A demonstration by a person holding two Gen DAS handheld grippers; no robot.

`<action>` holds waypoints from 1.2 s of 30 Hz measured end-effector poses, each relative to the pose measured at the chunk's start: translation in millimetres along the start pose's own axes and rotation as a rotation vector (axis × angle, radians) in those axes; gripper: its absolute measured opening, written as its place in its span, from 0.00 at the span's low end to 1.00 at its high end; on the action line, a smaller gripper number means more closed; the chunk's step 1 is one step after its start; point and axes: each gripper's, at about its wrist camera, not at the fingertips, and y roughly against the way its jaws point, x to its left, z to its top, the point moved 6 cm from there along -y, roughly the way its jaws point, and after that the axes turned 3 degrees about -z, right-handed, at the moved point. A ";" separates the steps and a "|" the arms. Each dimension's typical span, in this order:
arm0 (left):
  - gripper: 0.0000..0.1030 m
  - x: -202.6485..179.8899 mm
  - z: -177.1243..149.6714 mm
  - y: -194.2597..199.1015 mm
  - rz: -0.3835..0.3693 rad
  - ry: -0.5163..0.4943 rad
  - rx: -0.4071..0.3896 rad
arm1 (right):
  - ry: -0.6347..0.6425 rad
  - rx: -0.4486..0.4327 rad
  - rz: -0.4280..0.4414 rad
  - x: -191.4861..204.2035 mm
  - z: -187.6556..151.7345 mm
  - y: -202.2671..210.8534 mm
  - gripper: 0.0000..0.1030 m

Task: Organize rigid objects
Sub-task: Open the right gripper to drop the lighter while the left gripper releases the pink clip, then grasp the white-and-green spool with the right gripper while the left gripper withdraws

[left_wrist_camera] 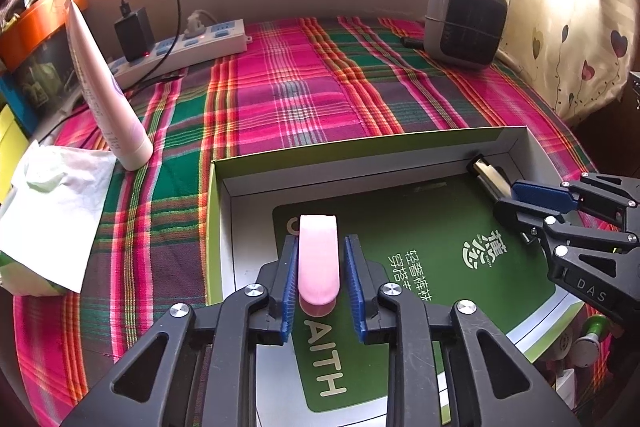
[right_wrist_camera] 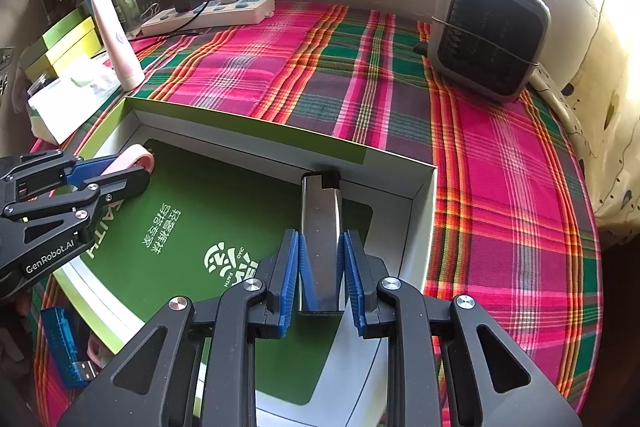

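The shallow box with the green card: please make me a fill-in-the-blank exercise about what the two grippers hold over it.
1. The left gripper has a ____ clip between its jaws.
2. The right gripper holds a ____ lighter.
3. Both objects are over the box lined with a ____ card.

Missing words: pink; silver; green

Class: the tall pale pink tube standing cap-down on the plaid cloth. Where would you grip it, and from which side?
Grip the pink tube low on its round body above the cap, coming level from the open cloth side; its flat crimped top leans and offers little purchase.
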 end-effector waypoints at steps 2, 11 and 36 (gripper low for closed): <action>0.27 -1.3 -0.6 1.9 -0.004 0.003 -0.002 | 0.002 -0.002 0.002 0.8 -0.9 0.5 0.26; 0.28 1.0 -1.6 18.0 -0.030 0.038 -0.029 | -0.015 -0.025 0.015 0.2 -2.6 11.5 0.34; 0.31 0.9 -52.1 92.7 -0.084 0.112 -0.121 | -0.133 -0.150 0.038 -16.3 -55.1 86.8 0.40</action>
